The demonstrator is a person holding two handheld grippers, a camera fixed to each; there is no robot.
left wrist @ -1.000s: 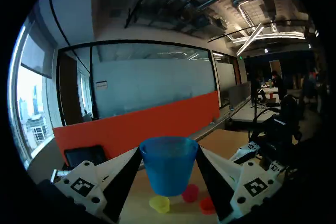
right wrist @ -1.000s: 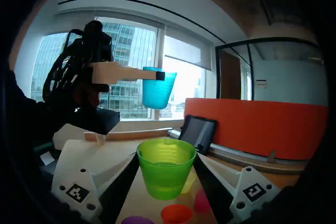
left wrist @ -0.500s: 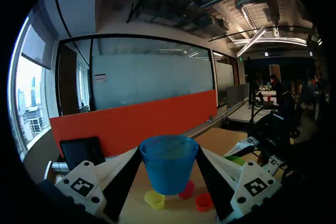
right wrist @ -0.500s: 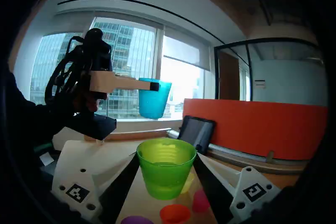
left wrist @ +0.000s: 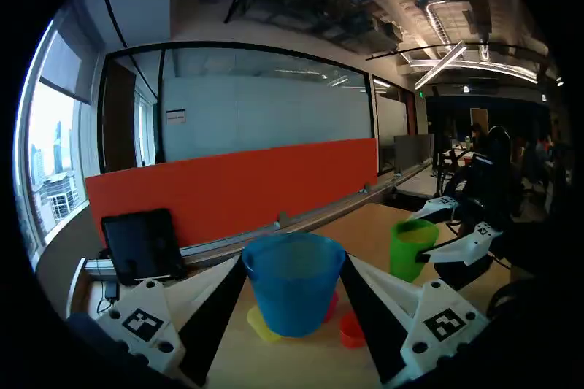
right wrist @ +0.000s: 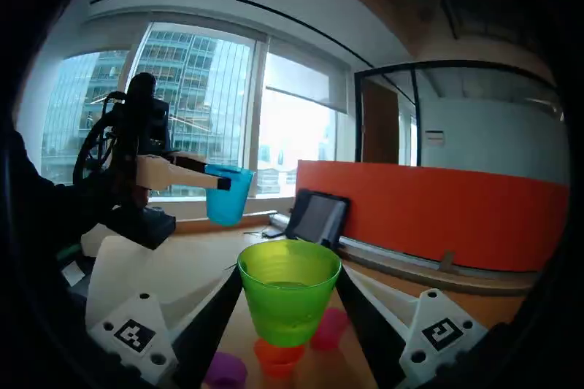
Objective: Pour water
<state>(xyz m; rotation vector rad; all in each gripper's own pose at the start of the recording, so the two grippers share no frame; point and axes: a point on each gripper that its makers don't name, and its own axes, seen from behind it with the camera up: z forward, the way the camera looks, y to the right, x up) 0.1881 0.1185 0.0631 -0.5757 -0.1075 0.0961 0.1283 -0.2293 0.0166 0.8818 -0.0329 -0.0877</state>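
In the left gripper view, my left gripper (left wrist: 292, 281) is shut on an upright blue cup (left wrist: 293, 285), held above the wooden table (left wrist: 365, 237). The right gripper (left wrist: 438, 232) shows farther off at the right, holding a green cup (left wrist: 411, 248). In the right gripper view, my right gripper (right wrist: 289, 294) is shut on that upright green cup (right wrist: 289, 300), which has a little liquid at the bottom. The left gripper (right wrist: 193, 176) shows at the left with the blue cup (right wrist: 227, 195) between its fingers.
Small yellow (left wrist: 260, 322), pink (left wrist: 332, 306) and orange (left wrist: 351, 329) cups sit on the table below the blue cup. Orange (right wrist: 277, 356), pink (right wrist: 328, 327) and purple (right wrist: 223, 371) small cups lie under the green cup. A dark tablet (left wrist: 140, 244) leans by the orange partition (left wrist: 241, 188).
Both views have tilted down toward the table. The blue cup has come lower and nearer the green cup. The green cup has come into the left gripper view.
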